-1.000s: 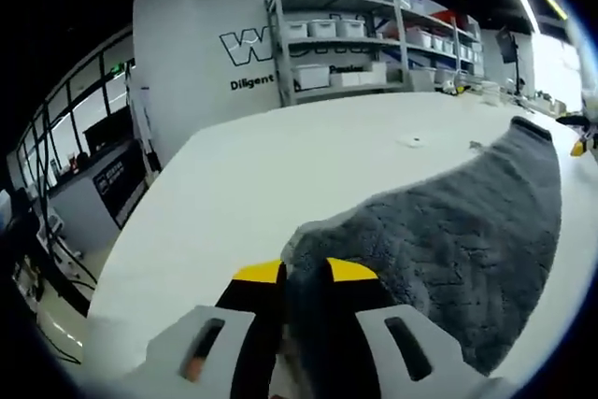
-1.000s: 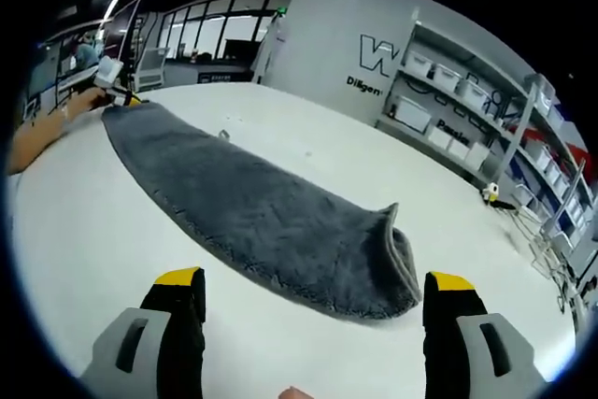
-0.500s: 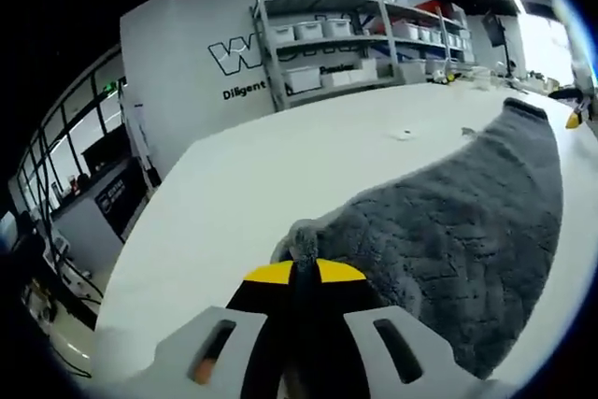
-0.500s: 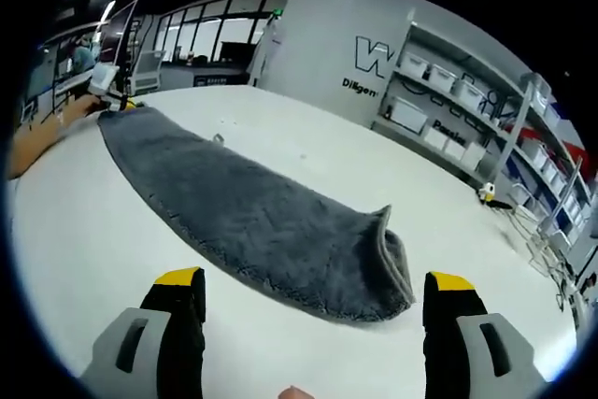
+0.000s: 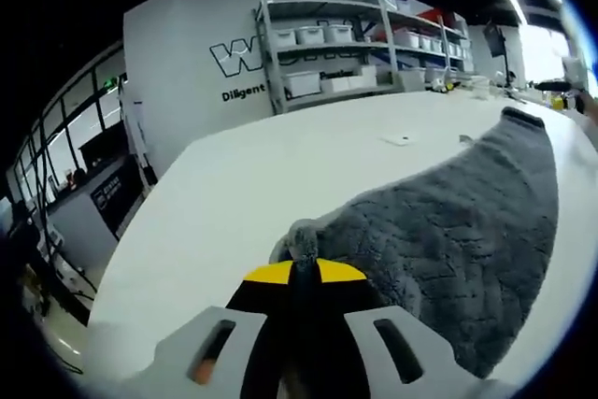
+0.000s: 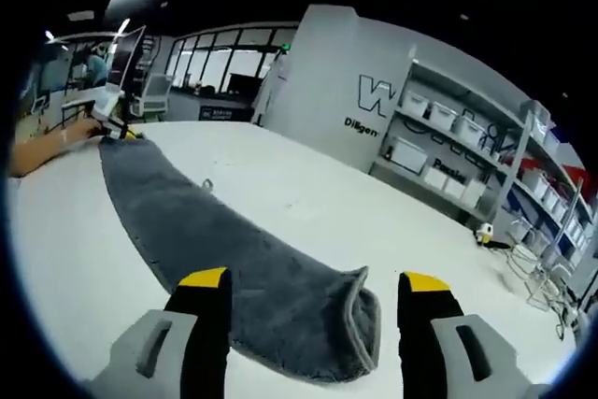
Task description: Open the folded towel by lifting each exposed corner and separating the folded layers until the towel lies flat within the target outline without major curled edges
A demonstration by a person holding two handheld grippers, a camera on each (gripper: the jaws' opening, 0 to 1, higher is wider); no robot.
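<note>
A white table spans both views. The grey towel stretches from upper left to lower centre. Left gripper clenches 1 towel corner; right gripper hovers with jaws spread wide.

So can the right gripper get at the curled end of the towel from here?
Probably yes: the right gripper is open, and the towel has its curled end lying between the jaws with nothing in between.

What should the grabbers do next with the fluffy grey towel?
Probably close the right gripper on the curled near end of the grey towel. Its jaws stand open around that end, while the left gripper is shut on the far corner, so both ends could then be lifted.
</note>
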